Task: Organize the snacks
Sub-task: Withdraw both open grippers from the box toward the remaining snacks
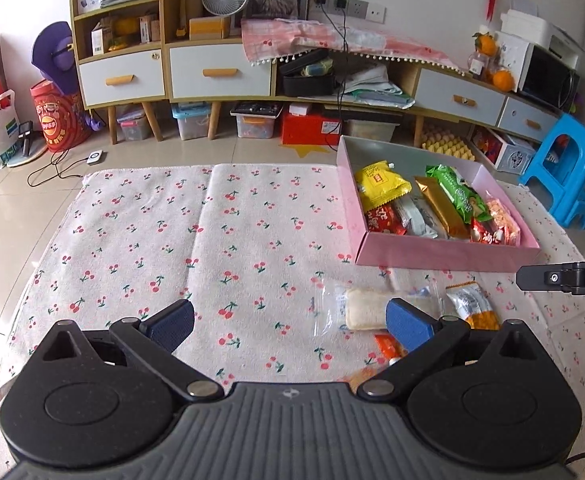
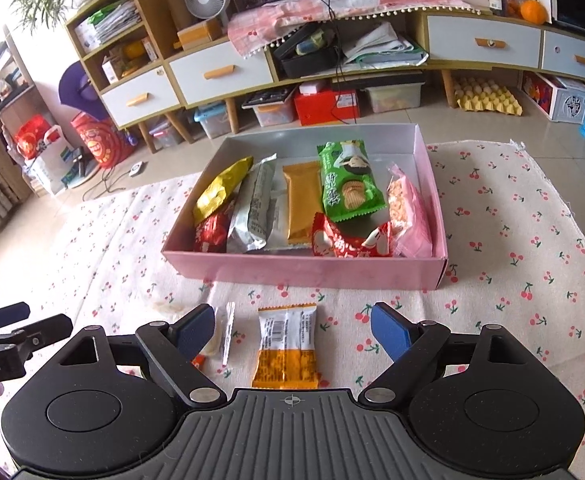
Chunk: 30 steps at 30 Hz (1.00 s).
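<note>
Gathering the last loose snacks into the pink box (image 2: 304,270) is, as we judge it, the step in hand: the box already holds a row of packets, and a few remain on the cherry-print cloth (image 2: 512,240) in front of the box's near wall.

Our right gripper (image 2: 292,334) stands wide, with nothing pressed between its pads. The white-and-orange packet (image 2: 286,348) lies flat on the cloth between the two fingers, apart from both. The next move, we think, calls for lowering onto it, closing across its width, then lifting over the near wall into the box.

Our left gripper (image 1: 288,322) also stands wide and holds nothing; only bare cloth lies between its fingers. Just beside its right-hand finger rests a clear-wrapped pale cake (image 1: 362,312), partly hidden by that pad, and a small orange wrapper (image 1: 388,346) peeks out beneath it.

The white-and-orange packet is a flat, crimp-ended pillow pouch, white with printed text at the far end and orange at the near end. It looks thin and light, so a grip could slip or crumple it.
</note>
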{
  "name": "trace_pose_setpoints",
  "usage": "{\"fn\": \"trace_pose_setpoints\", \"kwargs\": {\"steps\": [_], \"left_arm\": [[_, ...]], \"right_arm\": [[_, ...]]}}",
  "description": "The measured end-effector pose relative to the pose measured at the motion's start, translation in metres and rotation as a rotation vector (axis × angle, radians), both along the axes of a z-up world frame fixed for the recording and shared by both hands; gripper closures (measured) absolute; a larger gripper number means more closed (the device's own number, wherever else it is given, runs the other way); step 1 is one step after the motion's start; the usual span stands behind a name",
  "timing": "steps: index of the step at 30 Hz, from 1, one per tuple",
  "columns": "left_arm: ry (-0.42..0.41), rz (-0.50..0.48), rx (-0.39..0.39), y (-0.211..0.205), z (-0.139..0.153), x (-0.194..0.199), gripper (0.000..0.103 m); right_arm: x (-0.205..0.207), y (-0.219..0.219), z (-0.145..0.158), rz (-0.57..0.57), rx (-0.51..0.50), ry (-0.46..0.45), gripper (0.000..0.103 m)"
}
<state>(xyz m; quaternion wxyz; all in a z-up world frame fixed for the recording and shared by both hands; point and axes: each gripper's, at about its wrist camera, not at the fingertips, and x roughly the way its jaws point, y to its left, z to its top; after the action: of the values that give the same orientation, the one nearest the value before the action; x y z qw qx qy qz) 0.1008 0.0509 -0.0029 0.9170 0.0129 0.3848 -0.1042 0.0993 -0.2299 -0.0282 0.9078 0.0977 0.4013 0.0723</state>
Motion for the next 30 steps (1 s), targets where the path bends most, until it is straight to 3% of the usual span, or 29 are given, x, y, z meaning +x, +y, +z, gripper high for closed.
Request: {"fn": "trace_pose_setpoints", "kwargs": {"steps": [18, 21, 30], "left_arm": [[-0.009, -0.050, 0.083, 0.053, -0.010, -0.027, 0.001], [0.001, -0.101, 0.087, 0.052, -0.016, -0.029, 0.001], [-0.005, -0.397, 0.074, 0.020, -0.025, -0.049, 0.001]], "right_arm": [[-0.038, 0.036, -0.028, 0.114, -0.091, 0.024, 0.016], [-0.041, 0.036, -0.032, 0.122, -0.104, 0.033, 0.016], [-0.058, 0.054, -0.050, 0.239, -0.195, 0.049, 0.016]]}}
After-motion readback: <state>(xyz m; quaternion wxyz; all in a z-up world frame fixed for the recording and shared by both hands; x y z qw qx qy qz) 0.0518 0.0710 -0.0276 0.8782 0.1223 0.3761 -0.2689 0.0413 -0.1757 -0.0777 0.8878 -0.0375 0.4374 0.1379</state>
